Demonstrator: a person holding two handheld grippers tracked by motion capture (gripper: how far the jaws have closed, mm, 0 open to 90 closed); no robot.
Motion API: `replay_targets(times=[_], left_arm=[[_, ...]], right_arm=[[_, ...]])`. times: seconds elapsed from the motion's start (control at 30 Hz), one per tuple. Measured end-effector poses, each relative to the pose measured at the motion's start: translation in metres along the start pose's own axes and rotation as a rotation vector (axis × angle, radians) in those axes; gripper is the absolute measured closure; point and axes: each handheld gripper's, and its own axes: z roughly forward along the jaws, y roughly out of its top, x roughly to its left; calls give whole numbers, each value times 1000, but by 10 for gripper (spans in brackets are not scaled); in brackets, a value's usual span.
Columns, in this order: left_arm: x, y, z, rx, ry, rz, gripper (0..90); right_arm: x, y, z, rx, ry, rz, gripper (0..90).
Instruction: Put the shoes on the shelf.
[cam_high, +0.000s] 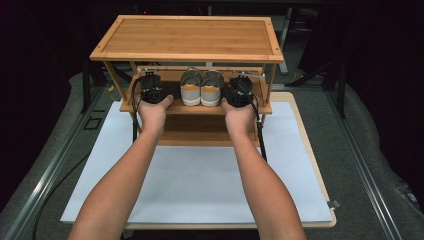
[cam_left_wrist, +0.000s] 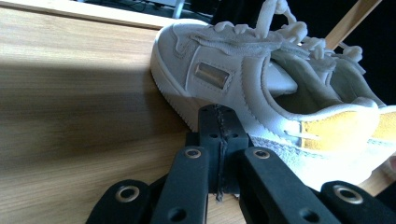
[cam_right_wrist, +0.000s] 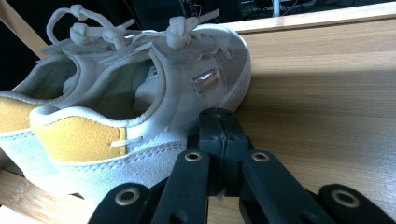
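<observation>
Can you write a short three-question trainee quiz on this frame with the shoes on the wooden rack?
1. True or false: the pair of shoes stands on the top board of the rack.
2. How do the left gripper's jaws stand? A) wide open B) shut, nothing between them C) shut on a lace
3. Fill in: the heel patch of each shoe is ______ in colour.

Key
1. False: the pair stands on the middle shelf, heels toward the person, between the left gripper and the right gripper.
2. B; the right gripper's jaws stand the same way.
3. Yellow.
</observation>
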Motion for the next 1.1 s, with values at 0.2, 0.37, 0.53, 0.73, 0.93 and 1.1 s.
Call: replay_targets(times=[0.2,0.37,0.53,0.73,0.93,1.1], left_arm=[[1,1,2,6,-1,8,899],[3,0,2,2,-14,-7,897],[4,-2,-3,-7,-29,11,894],[5,-7,-11,-39,-62,-24,889],[1,-7,-21,-48,-63,-5,886],[-1,-6,-28,-53,-76,16,887]], right_arm=[[-1,0,2,-1,-3,4,900],[-1,-1,1,7,1,8,900],[-2,-2,-1,2,23,25,899],[-4,-5,-5,-32,25,30,893],[1,-5,-14,-44,37,2,882],[3,-8,-19,-55,62,-5,876]])
